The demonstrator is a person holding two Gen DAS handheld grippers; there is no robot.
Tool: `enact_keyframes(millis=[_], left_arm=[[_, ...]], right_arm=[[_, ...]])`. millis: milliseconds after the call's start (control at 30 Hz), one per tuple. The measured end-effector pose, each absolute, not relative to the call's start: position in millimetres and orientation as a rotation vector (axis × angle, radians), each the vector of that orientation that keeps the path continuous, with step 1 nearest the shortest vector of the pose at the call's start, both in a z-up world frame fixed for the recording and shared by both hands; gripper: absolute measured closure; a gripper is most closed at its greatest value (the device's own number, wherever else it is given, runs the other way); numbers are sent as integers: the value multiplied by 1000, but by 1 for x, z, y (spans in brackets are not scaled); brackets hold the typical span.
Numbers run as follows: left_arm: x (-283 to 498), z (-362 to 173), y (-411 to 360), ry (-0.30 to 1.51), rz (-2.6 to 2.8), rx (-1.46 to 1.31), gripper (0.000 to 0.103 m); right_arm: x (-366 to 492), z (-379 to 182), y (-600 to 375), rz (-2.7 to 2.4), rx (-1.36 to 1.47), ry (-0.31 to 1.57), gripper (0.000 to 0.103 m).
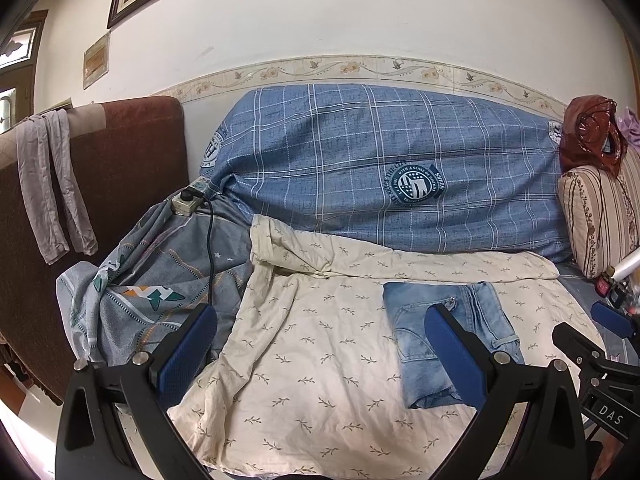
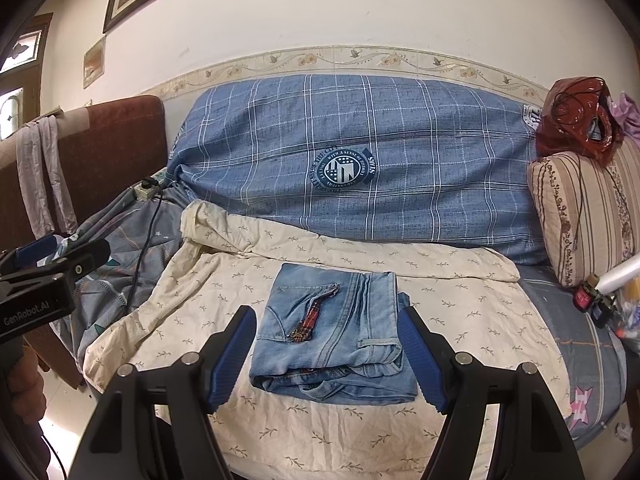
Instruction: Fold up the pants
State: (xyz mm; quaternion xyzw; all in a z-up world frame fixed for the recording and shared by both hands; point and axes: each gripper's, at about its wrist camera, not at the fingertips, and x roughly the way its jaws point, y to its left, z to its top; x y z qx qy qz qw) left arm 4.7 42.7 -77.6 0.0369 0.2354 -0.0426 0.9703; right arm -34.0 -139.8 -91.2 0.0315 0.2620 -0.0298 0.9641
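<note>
The pants, light blue jeans, lie folded into a compact rectangle on a cream leaf-print sheet; a red patterned trim shows at the pocket. My right gripper is open, hovering in front of the near edge of the jeans, its blue pads either side of them in the view without touching. My left gripper is open and empty over the bare sheet, left of the jeans. Each gripper shows at the edge of the other's view: the right gripper, the left gripper.
A blue plaid duvet bundle lies along the wall behind. A striped pillow with a red plastic bag stands right. Left are a grey patterned sheet, a power strip with black cable, and a brown headboard.
</note>
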Motion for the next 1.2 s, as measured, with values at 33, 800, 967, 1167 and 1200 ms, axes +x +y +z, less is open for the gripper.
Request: enact_keyframes(millis=[33, 800, 967, 1167, 1200], left_arm=[[5, -78, 44, 476, -85, 71, 0], [7, -79, 50, 470, -101, 65, 0], [8, -79, 48, 476, -107, 68, 0], [12, -82, 43, 476, -126, 75, 0], [14, -83, 42, 480, -125, 77, 0]], right_arm=[[-34, -91, -139, -60, 62, 531, 27], [-23, -98, -130, -46, 51, 550, 27], [-22, -100, -134, -46, 63, 553, 27], [-19, -103, -136, -36, 67, 557, 27], [-18, -104, -137, -37, 66, 556, 27]])
